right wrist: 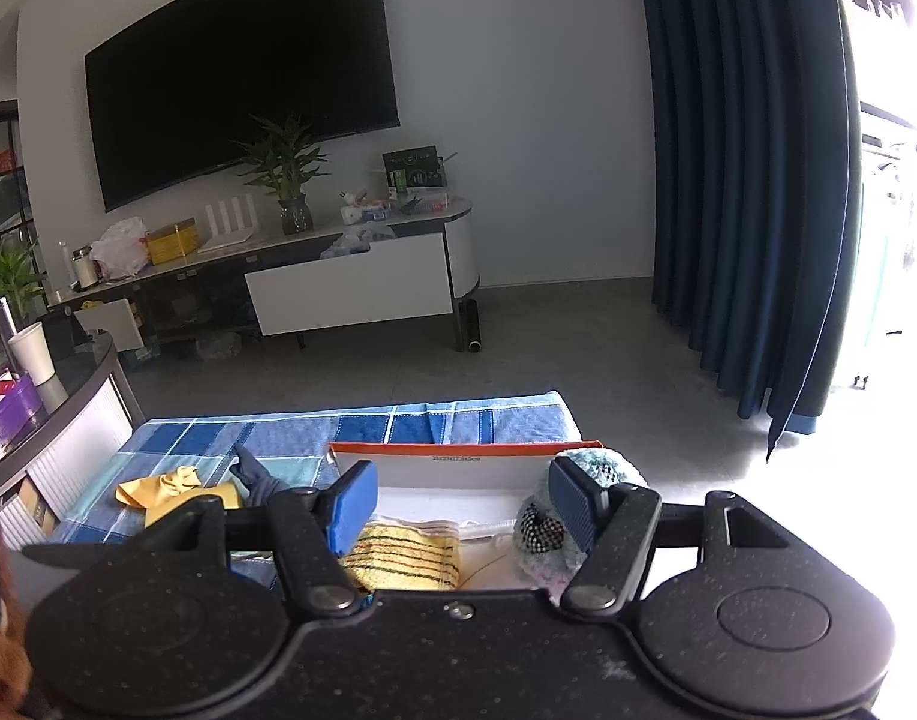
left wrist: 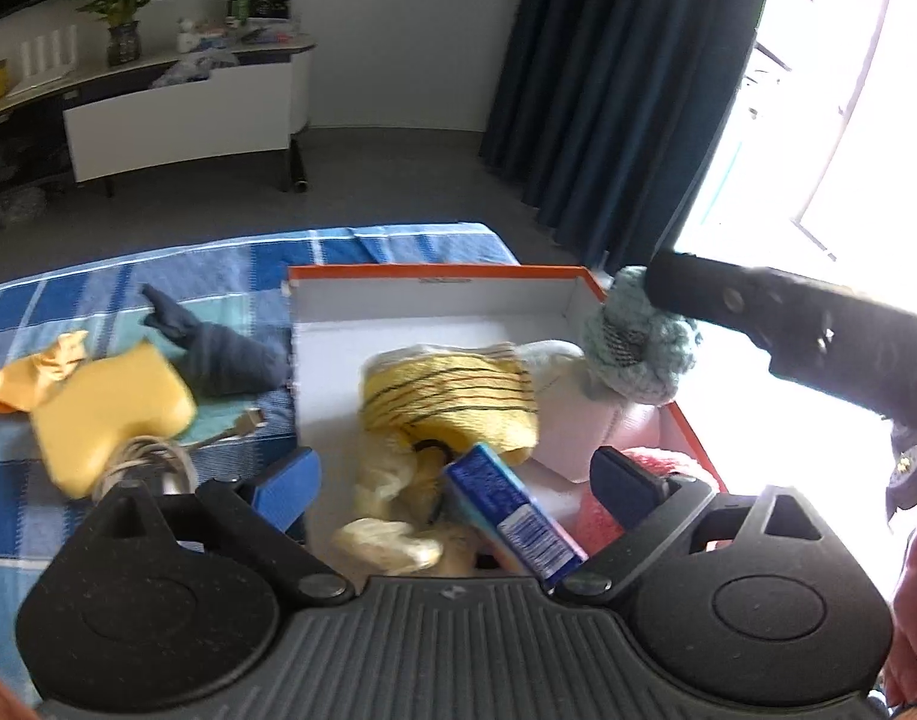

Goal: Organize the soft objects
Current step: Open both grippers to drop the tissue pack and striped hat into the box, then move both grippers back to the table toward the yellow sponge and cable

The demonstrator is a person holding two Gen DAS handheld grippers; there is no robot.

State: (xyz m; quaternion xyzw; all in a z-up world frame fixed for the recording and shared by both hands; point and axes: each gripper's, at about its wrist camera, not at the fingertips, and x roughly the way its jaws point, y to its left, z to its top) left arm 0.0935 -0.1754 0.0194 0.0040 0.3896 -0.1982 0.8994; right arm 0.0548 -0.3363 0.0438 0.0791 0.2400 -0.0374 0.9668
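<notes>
Both grippers stand open over the orange-rimmed box [left wrist: 434, 276] on the blue checked cloth [left wrist: 98, 300].

The left gripper [left wrist: 458, 480] has its fingers spread wide above a blue packet [left wrist: 512, 522] and a yellow striped knit [left wrist: 452, 396], gripping neither. Only this view shows the yellow cloth [left wrist: 104, 414], cable [left wrist: 230, 429] and dark sock [left wrist: 218, 348] left of the box. The right gripper [right wrist: 464, 504] is parted too, the teal pom-pom [right wrist: 548, 534] beside its right finger, unpinched. Only its view shows the TV [right wrist: 236, 72]. The box's label print is too small to read.
</notes>
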